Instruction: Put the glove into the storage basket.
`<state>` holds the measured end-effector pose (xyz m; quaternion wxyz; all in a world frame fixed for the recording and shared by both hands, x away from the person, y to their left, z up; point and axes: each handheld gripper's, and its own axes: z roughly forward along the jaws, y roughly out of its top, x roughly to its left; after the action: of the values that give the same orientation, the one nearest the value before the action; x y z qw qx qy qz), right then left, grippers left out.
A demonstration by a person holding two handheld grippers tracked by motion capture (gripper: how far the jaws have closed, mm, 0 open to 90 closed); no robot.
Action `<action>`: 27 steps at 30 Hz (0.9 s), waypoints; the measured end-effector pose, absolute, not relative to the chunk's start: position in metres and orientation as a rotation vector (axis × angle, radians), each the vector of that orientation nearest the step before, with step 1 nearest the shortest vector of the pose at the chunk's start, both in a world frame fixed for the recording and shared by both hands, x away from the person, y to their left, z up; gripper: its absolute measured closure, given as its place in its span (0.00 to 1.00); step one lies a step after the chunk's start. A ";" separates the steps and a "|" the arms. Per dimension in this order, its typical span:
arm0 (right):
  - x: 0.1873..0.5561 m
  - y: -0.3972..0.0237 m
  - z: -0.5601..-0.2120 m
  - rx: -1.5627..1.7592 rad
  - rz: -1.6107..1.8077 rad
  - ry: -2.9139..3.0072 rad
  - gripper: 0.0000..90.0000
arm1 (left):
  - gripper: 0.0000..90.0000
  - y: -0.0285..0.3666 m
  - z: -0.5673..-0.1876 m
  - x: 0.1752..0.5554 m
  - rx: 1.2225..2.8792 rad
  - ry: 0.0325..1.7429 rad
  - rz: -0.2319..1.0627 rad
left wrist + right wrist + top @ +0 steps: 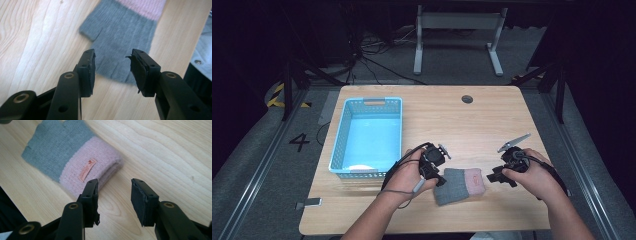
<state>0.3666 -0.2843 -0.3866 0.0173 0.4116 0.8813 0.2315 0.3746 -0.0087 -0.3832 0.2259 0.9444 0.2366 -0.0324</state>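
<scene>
- A grey-and-pink glove [460,185] lies flat on the wooden table [492,120], near the person's edge, between the two hand-held grippers.
- The left gripper [112,66] hangs just above the grey finger end; its jaws stand apart, with nothing pinched and the knit visible through the gap below them.
- The right gripper [113,195] sits just off the pink cuff [87,172], jaws likewise spread and empty; a small orange label [87,169] faces up on the cuff.
- In the high view the left hand [409,172] rests by the glove's grey end and the right hand [532,177] is just beyond the pink end, neither tool touching the fabric as far as can be told.
- A blue basket [343,140] stands on the table's left side, apart from the glove; its floor looks bare apart from a pale patch near the front wall that cannot be made out.
- Judged from this layout, the glove looks laid out, possibly doubled over at the cuff, and released.
- If the basket is its destination, that step is not yet done: the glove would need gripping again and carrying across.
</scene>
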 end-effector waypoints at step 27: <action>0.368 -0.292 -0.386 1.308 0.764 2.726 0.59 | 0.42 -0.056 -0.424 0.383 2.671 0.611 -0.046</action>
<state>0.3683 -0.2919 -0.3858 0.0114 0.4192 0.8742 0.2449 0.3826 -0.0561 -0.4243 0.1992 0.9551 0.2186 -0.0163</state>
